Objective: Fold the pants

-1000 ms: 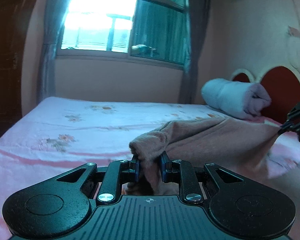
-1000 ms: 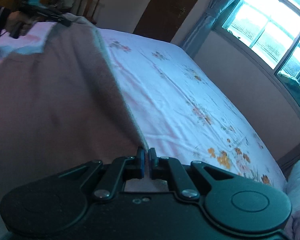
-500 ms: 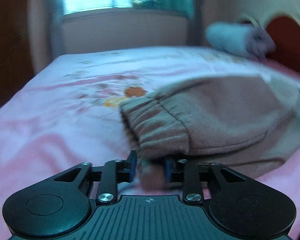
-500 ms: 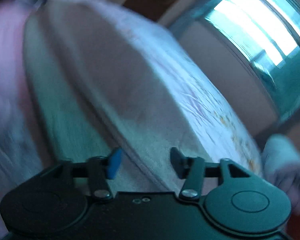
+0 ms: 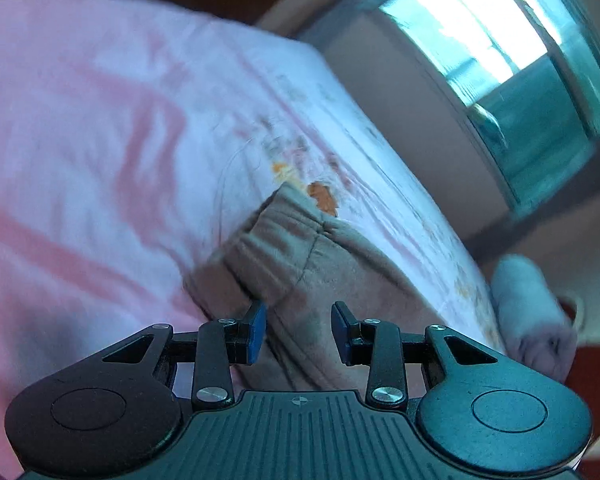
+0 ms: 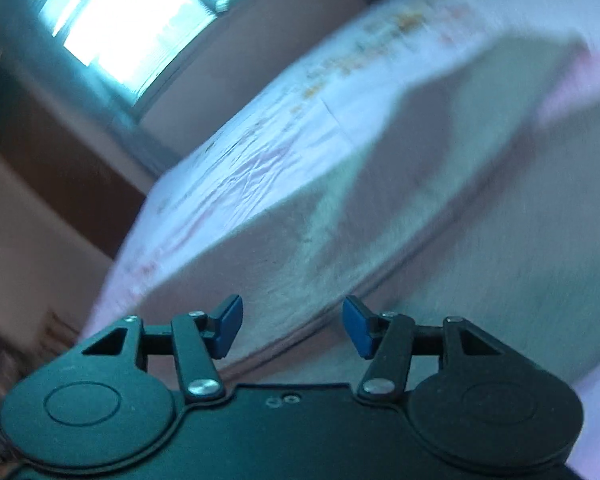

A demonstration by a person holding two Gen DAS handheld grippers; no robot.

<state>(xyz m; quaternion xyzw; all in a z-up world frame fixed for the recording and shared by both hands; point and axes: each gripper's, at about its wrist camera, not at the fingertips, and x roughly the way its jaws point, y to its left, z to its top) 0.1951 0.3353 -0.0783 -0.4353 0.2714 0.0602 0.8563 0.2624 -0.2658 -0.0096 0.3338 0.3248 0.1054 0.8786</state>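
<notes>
Both grippers are seen with their fingers apart and nothing clamped. The left gripper (image 5: 298, 330) is held over the tan pants (image 5: 320, 280), whose gathered elastic waistband (image 5: 268, 248) lies at twelve o'clock from the blue pads (image 5: 257, 328); cloth lies between the jaws, but the pads are not pressed on it. The right gripper (image 6: 292, 330) is likewise spread wide, the pants (image 6: 440, 184) stretching away toward one o'clock across a pink floral bedsheet (image 6: 260, 148). The garment is laid flat on the bed, a folded edge being visible just ahead of the right pads (image 6: 230, 326). A rolled blanket (image 5: 536, 316) is seen at three o'clock in the left view, and a bright window (image 6: 132, 28) at eleven o'clock in the right view. Both views are blurred.
</notes>
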